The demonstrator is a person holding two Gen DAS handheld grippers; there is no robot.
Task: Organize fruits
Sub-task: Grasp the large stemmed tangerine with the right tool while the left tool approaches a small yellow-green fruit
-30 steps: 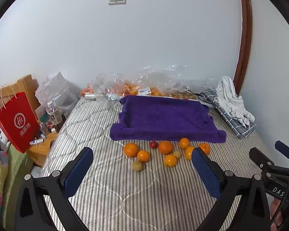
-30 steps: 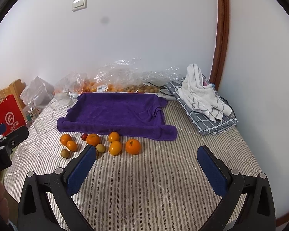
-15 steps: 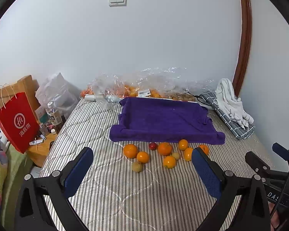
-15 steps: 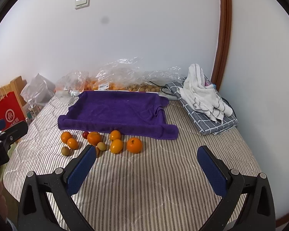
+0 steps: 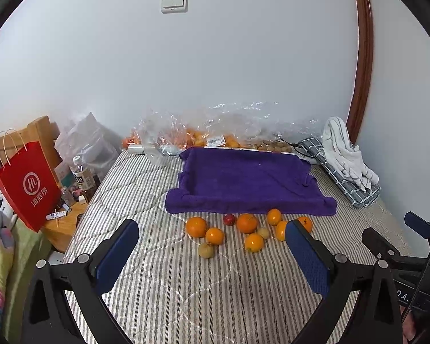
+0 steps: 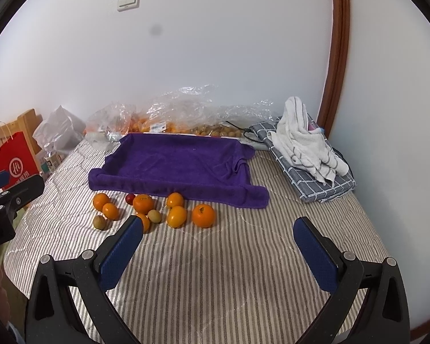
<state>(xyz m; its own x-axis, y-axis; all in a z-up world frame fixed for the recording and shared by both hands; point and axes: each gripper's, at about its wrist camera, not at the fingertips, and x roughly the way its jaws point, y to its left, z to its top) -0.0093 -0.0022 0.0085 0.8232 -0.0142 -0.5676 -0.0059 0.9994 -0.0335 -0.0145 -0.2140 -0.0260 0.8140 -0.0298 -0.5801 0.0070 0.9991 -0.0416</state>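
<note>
Both grippers, left [image 5: 212, 255] and right [image 6: 218, 246], jaws apart, empty, hovering near round orange fruits [image 5: 247, 223] just beside draped purple towel tray [image 5: 243, 180].

On the bed [image 5: 186, 301] lie seven oranges [image 6: 203, 215], two small greenish-brown fruits [image 6: 99, 222] and one small red fruit [image 5: 229, 219], ten loose pieces in all. There is one purple towel [image 5: 243, 183], one white towel [image 6: 304, 140], one folded checked cloth [image 6: 321, 183], one red bag [image 5: 28, 183] and one bottle [image 5: 81, 173]. Two hand-held grippers [image 5: 212, 258] [image 6: 218, 252] show.
</note>
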